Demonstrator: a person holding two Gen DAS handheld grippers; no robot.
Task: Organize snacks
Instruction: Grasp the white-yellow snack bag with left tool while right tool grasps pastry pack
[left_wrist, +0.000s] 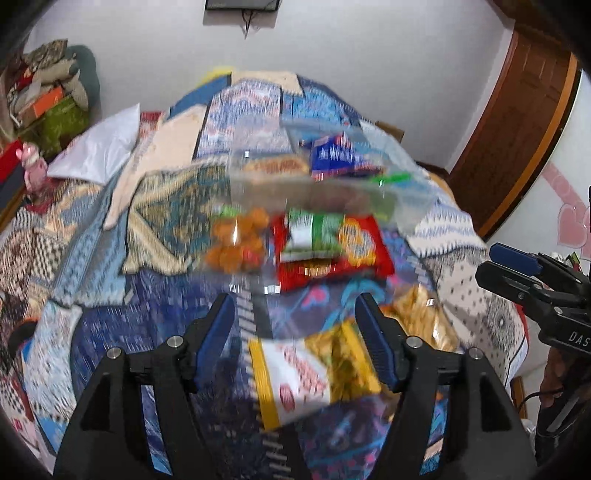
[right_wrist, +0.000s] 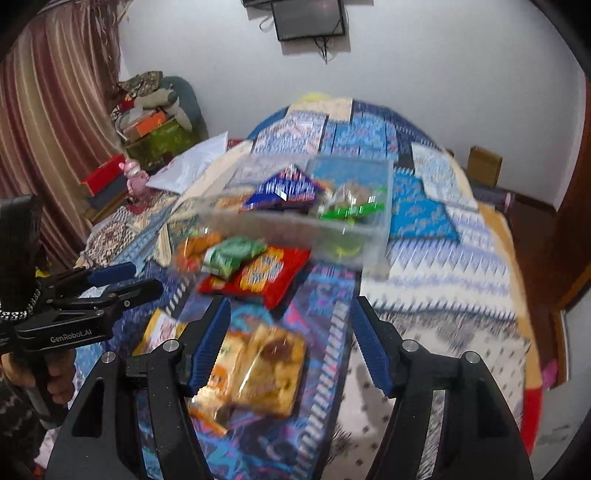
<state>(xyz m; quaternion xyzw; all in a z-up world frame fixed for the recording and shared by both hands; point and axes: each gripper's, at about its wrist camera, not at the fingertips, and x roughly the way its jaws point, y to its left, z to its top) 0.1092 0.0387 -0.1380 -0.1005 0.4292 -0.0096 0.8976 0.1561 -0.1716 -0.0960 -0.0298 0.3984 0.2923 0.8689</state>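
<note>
Progress: partial | clear plastic container (right_wrist: 314, 221) on bed (right_wrist: 443, 258) holds some snacks | red packet (right_wrist: 258, 280), yellow packet (left_wrist: 295, 376) remain outside | left hand-held gripper (left_wrist: 295, 321), right hand-held gripper (right_wrist: 290, 325): spread, empty.

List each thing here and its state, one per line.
Left claw: open, empty.
Right claw: open, empty.
Clear box: on the bed, lidless, some snacks inside.
Red packet: outside the box, green packet on top.
Yellow packet: loose on the bed.
</note>
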